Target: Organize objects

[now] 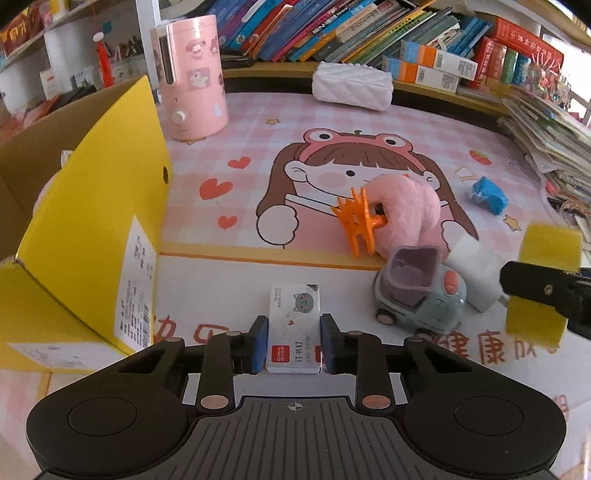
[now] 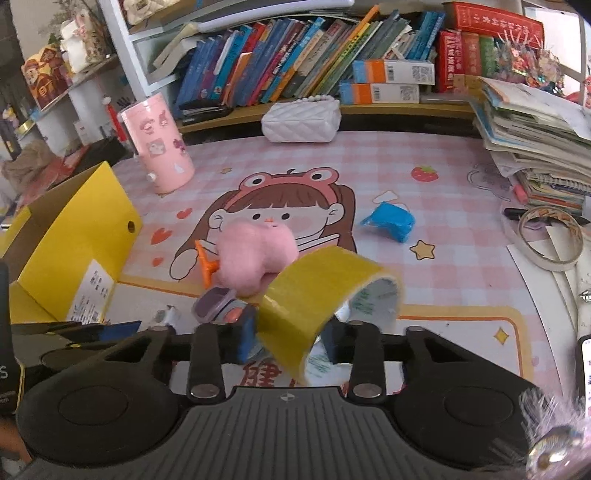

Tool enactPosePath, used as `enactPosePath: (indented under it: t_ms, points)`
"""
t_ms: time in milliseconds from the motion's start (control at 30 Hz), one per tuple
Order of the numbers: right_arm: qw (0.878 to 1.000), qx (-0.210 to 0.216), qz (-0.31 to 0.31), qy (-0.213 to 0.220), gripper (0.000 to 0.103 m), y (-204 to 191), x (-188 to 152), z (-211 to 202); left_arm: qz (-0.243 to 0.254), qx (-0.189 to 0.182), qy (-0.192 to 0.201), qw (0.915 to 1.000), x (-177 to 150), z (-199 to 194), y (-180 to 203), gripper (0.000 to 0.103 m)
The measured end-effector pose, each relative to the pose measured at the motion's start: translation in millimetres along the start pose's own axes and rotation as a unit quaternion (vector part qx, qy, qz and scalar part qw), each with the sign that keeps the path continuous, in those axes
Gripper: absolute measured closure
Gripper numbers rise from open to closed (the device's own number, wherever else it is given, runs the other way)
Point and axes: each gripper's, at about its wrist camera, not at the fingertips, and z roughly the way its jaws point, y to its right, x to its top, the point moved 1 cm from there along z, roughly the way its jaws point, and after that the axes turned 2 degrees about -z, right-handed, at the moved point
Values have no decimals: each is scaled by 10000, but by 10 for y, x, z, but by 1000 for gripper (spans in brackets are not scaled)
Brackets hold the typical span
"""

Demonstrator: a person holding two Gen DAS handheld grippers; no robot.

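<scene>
Left wrist view: one yellow cardboard box (image 1: 92, 221) stands open at 9 o'clock on the bench (image 1: 229, 280); something pale pink shows inside, too hidden to name. Left tongs (image 1: 294, 341) clamped on one white staple box (image 1: 293, 328) lying flat at 6 o'clock. Right tongs (image 2: 290, 338) pinch one roll of yellow tape (image 2: 317, 299), lifted and tilted. Loose on the mat: one pink fluffy scrunchie (image 1: 402, 206) touching one orange hair claw (image 1: 356, 225), one toy car (image 1: 419, 299) just beside a white block (image 1: 476, 273), one blue packet (image 1: 487, 194) at 2 o'clock. One pink canister (image 1: 194, 77) and one white quilted bag (image 1: 351, 86) at 12 o'clock, books (image 1: 332, 29) behind. Toy car sits near, between the two tongs.
</scene>
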Motion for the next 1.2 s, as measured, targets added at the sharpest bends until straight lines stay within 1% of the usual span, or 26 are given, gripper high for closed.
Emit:
enactPosePath:
  t_ms: [33,100,167,367,500,633,967,1200]
  points:
    - [10000,-10,-20,5,93,-4,2,-12,-14,-36,33,10000,-4,-32,0,76]
    - [10000,-88,10,-3,94,4,-4,-41,3,-108,122,9999,1,-101,11,76]
    - [9999,-129,12,21,97,9,-18,-74,27,-185,242,9995,7,-189,21,76]
    - [9992,-291,-154,225,97,-90,-77,-257,-19,-507,531,9973,-16,-475,0,76]
    - [9987,-374,-245,243,97,-204,-152,-360,-83,-710,648,9953,-81,-641,-49,75]
    - [9981,-458,-311,264,97,-334,-225,-453,-91,-814,776,9936,-165,-782,-142,75]
    - [9976,-532,-388,200,97,-794,-450,-646,-132,-915,818,9923,-446,-1057,-513,75]
    - [9981,-465,-391,98,97,-1173,-625,-747,-201,-863,822,9927,-644,-1249,-847,75]
